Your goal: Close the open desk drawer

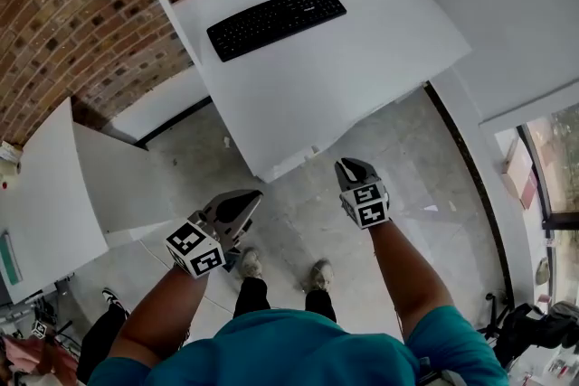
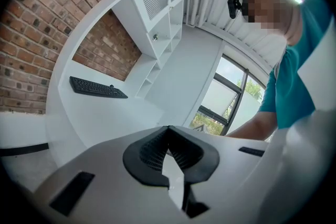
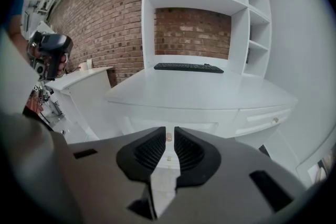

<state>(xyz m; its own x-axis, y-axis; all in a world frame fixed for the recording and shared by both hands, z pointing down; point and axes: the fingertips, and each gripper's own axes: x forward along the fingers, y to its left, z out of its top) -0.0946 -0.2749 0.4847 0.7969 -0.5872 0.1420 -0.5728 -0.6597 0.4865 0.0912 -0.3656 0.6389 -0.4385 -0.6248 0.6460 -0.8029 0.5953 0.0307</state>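
Note:
The white desk (image 1: pixel 362 59) carries a black keyboard (image 1: pixel 276 21). In the right gripper view the desk's (image 3: pixel 210 94) central drawer front (image 3: pixel 199 127) sits under the top and looks about flush; its small knob (image 3: pixel 168 137) shows through the jaw gap. A second drawer with a knob (image 3: pixel 274 120) is at the right. My left gripper (image 1: pixel 246 199) hangs in front of the desk edge, away from it, its jaws (image 2: pixel 168 131) meeting at the tips and empty. My right gripper (image 1: pixel 348 165) hovers close before the desk front with a narrow gap (image 3: pixel 169 134) and nothing held.
A low white cabinet (image 1: pixel 63 194) stands to the left, beside the brick wall (image 1: pixel 63 23). White shelves (image 3: pixel 236 13) rise over the desk's back right. A window (image 1: pixel 554 163) is at the right. The person's feet (image 1: pixel 250 264) stand on the grey floor below the grippers.

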